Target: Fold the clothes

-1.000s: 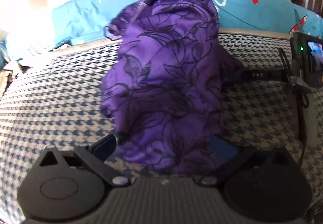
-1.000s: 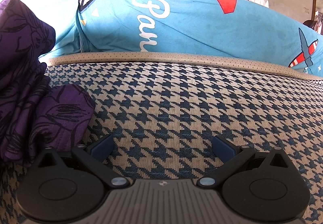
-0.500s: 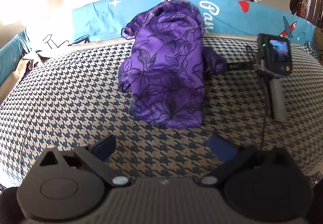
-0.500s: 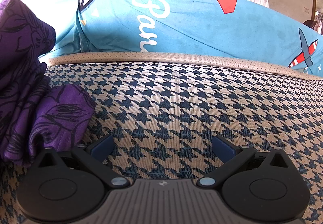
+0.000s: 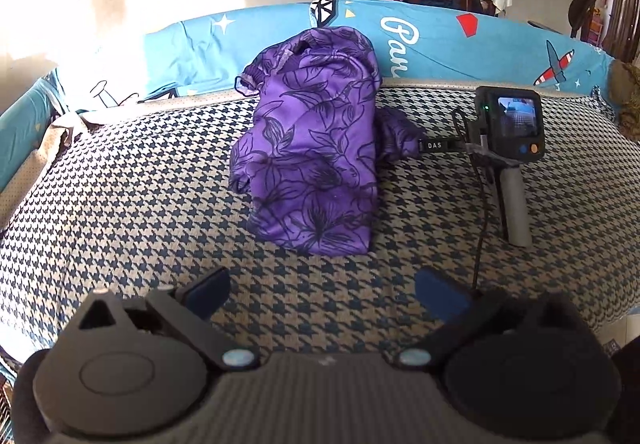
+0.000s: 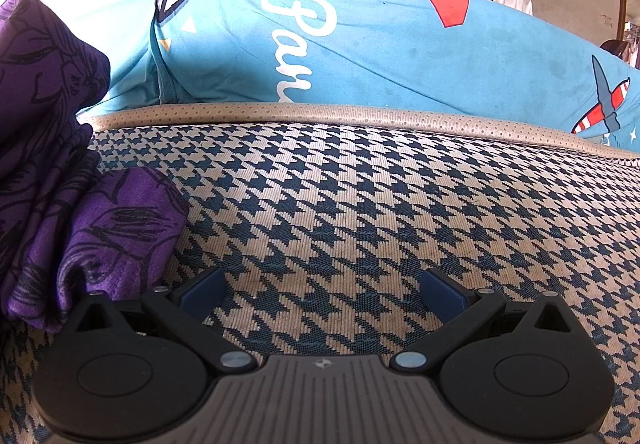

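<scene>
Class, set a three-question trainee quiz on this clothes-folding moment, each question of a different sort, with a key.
1. True or false: the left gripper is shut on the purple garment.
2. In the right wrist view, the purple garment lies to which side of the right gripper? A) left B) right C) between its fingers
3. Fill in: the garment rests on the ____-patterned mattress.

Key: 1 false, both grippers are open and hold nothing; 2 A; 3 houndstooth.
</scene>
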